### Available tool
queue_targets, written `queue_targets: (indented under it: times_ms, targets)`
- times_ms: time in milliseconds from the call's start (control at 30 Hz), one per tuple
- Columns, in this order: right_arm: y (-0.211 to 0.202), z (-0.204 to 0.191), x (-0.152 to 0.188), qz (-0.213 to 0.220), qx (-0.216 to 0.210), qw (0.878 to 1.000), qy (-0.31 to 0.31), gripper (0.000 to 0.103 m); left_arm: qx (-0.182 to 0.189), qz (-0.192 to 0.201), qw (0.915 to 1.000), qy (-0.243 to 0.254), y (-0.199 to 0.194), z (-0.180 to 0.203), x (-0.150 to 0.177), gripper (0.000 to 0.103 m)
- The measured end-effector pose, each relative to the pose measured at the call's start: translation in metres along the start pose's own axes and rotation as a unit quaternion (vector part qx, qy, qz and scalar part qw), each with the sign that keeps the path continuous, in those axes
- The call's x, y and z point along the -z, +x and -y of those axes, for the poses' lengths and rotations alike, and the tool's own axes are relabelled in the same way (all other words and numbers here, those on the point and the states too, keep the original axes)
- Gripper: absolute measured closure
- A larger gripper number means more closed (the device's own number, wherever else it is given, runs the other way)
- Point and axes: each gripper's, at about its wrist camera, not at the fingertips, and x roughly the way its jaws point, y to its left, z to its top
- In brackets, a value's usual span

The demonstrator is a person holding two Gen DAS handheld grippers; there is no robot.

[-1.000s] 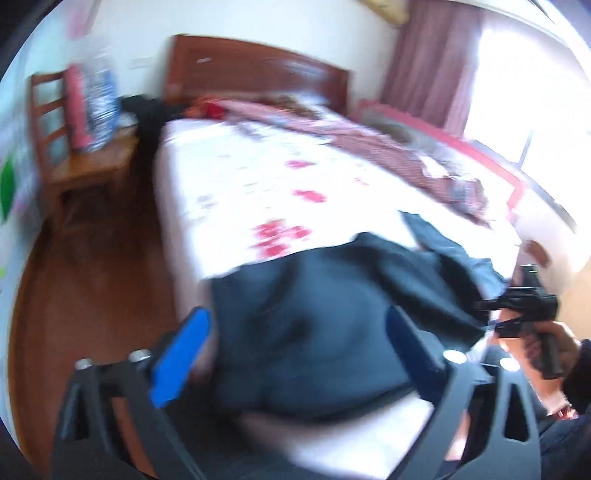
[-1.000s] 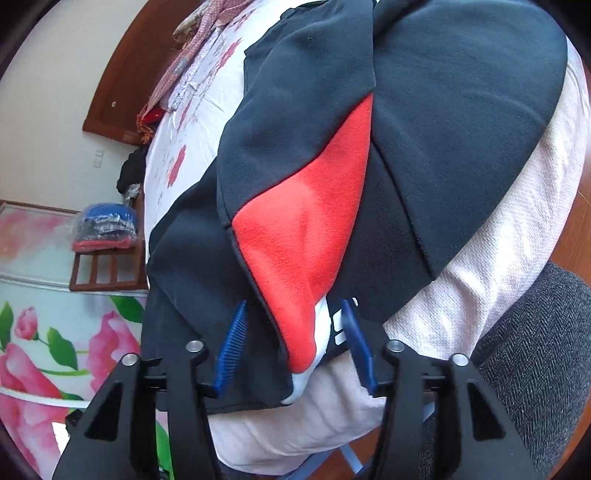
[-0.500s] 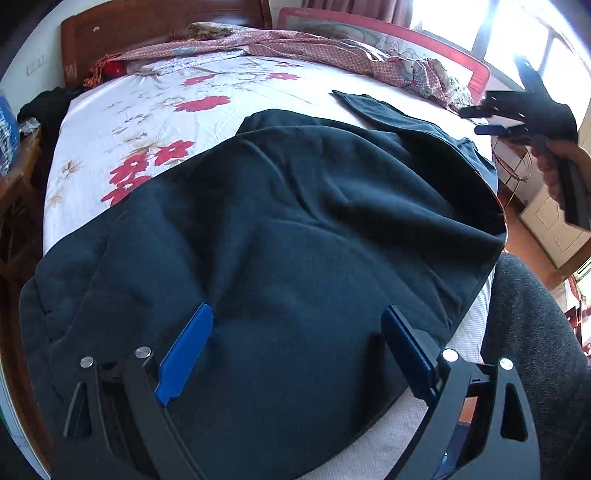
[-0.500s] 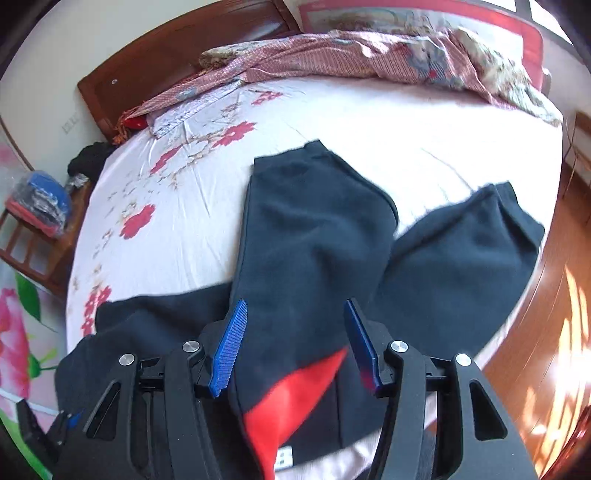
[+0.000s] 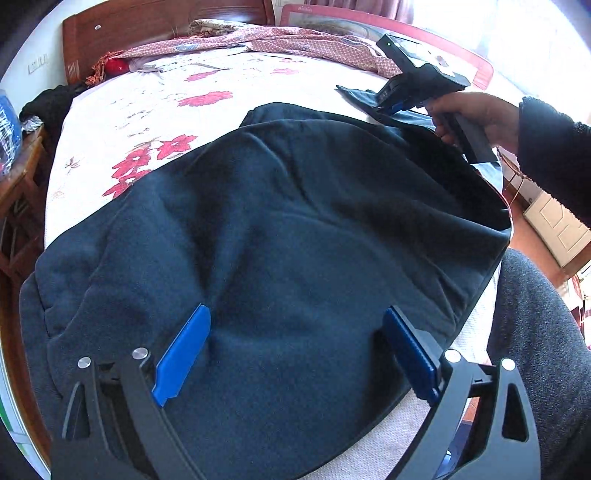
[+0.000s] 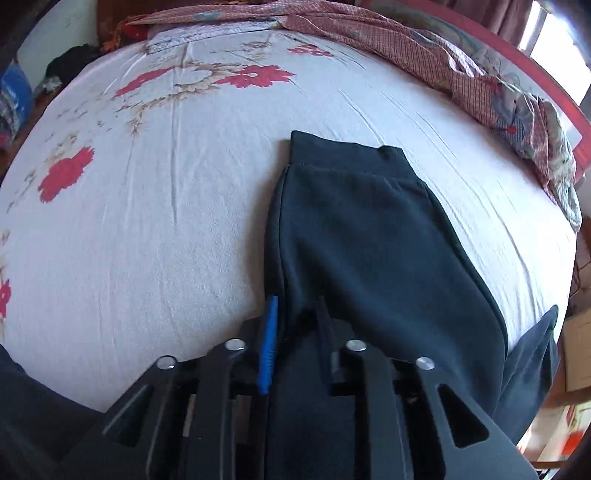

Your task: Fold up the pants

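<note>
A: Looking round the bed (image 6: 184,236), what crowds the pants (image 5: 280,236)?

B: A checked blanket (image 6: 424,55) bunched along the far side, a wooden headboard (image 5: 147,22) behind; white floral sheet lies bare left of the leg.

A: And the grippers?

B: Left hand-held gripper (image 5: 295,354) spread wide over the dark seat near the bed's near edge; right hand-held gripper (image 6: 295,332) pinches a pant leg.
</note>
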Motion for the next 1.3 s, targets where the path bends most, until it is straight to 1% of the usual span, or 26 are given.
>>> queue_targets:
  times_ms: [100,167,233,300,367,400,433,500,533,600,633,667,700,767,800,833,867,900,933,1000,1033,1067,1100,1167,1233,1300]
  targets:
    - [-0.012,0.012,-0.003,0.013,-0.036,0.999,0.018,0.099,-0.001,-0.003,1.0000,0.005,0.002,0.002,-0.001,0.004]
    - [-0.032,0.035,-0.002,0.033,-0.090,0.993,0.072,0.099,-0.003,-0.004,1.0000,0.007,0.002,0.004,-0.001,0.004]
    - [-0.056,0.068,0.002,0.066,-0.142,0.978,0.134,0.099,-0.002,-0.004,1.0000,0.006,0.002,0.004,0.000,0.004]
    - [-0.077,0.109,0.014,0.091,-0.181,0.959,0.196,0.099,-0.002,-0.004,1.0000,0.006,0.001,0.004,0.000,0.004]
    - [-0.093,0.156,0.038,0.118,-0.216,0.932,0.264,0.099,-0.003,-0.005,0.9999,0.008,0.001,0.006,0.000,0.003]
    - [-0.098,0.180,0.054,0.130,-0.235,0.915,0.301,0.099,-0.004,-0.005,0.9999,0.010,0.002,0.007,0.001,0.002]
    - [-0.102,0.205,0.075,0.148,-0.260,0.891,0.340,0.099,-0.005,-0.006,0.9999,0.011,0.002,0.008,0.001,0.002]
    - [-0.103,0.246,0.119,0.165,-0.274,0.857,0.405,0.099,-0.006,-0.006,0.9999,0.011,0.002,0.008,0.001,0.002]
    - [-0.100,0.264,0.143,0.181,-0.291,0.832,0.436,0.099,-0.007,-0.006,0.9999,0.011,0.002,0.009,0.001,0.002]
    - [-0.082,0.291,0.193,0.175,-0.301,0.795,0.496,0.099,-0.008,-0.007,0.9999,0.011,0.001,0.009,0.001,0.002]
    - [-0.066,0.301,0.220,0.163,-0.301,0.774,0.532,0.099,-0.009,-0.008,0.9999,0.011,0.002,0.010,0.001,0.002]
    - [-0.050,0.308,0.241,0.146,-0.295,0.758,0.564,0.099,-0.010,-0.009,0.9998,0.013,0.002,0.011,0.001,0.002]
    - [-0.035,0.311,0.258,0.127,-0.284,0.755,0.577,0.099,-0.012,-0.010,0.9998,0.014,0.002,0.011,0.001,0.002]
    - [-0.013,0.311,0.278,0.102,-0.263,0.765,0.578,0.097,-0.014,-0.012,0.9997,0.015,0.002,0.012,0.001,0.002]
    - [-0.013,0.307,0.280,0.113,-0.256,0.773,0.569,0.097,-0.016,-0.013,0.9997,0.016,0.002,0.013,0.001,0.002]
    - [-0.018,0.304,0.277,0.125,-0.243,0.788,0.552,0.096,-0.017,-0.013,0.9996,0.017,0.002,0.013,0.001,0.002]
    - [-0.027,0.300,0.268,0.132,-0.210,0.818,0.520,0.087,-0.018,-0.013,0.9996,0.017,0.001,0.014,0.002,0.002]
    - [-0.037,0.292,0.256,0.135,-0.169,0.853,0.474,0.079,-0.021,-0.014,0.9995,0.019,0.002,0.015,0.002,0.002]
    - [-0.049,0.281,0.245,0.145,-0.127,0.885,0.423,0.073,-0.026,-0.016,0.9993,0.021,0.002,0.016,0.001,0.002]
    - [-0.071,0.256,0.226,0.170,-0.011,0.938,0.303,0.073,-0.033,-0.020,0.9989,0.028,0.004,0.017,0.001,0.002]
    - [-0.079,0.238,0.215,0.177,0.054,0.956,0.229,0.073,-0.036,-0.021,0.9987,0.029,0.004,0.018,0.000,0.002]
    - [-0.083,0.222,0.209,0.180,0.099,0.964,0.168,0.073,-0.036,-0.021,0.9987,0.030,0.004,0.018,0.000,0.002]
    - [-0.084,0.209,0.205,0.184,0.137,0.967,0.111,0.073,-0.036,-0.021,0.9987,0.030,0.003,0.018,0.000,0.002]
    - [-0.080,0.187,0.198,0.180,0.194,0.964,0.014,0.073,-0.036,-0.021,0.9987,0.030,0.003,0.017,0.001,0.002]
    - [-0.074,0.171,0.196,0.176,0.236,0.953,-0.069,0.073,-0.037,-0.022,0.9986,0.030,0.003,0.018,0.002,0.002]
    - [-0.070,0.159,0.201,0.181,0.258,0.938,-0.147,0.073,-0.039,-0.022,0.9985,0.031,0.003,0.017,0.002,0.002]
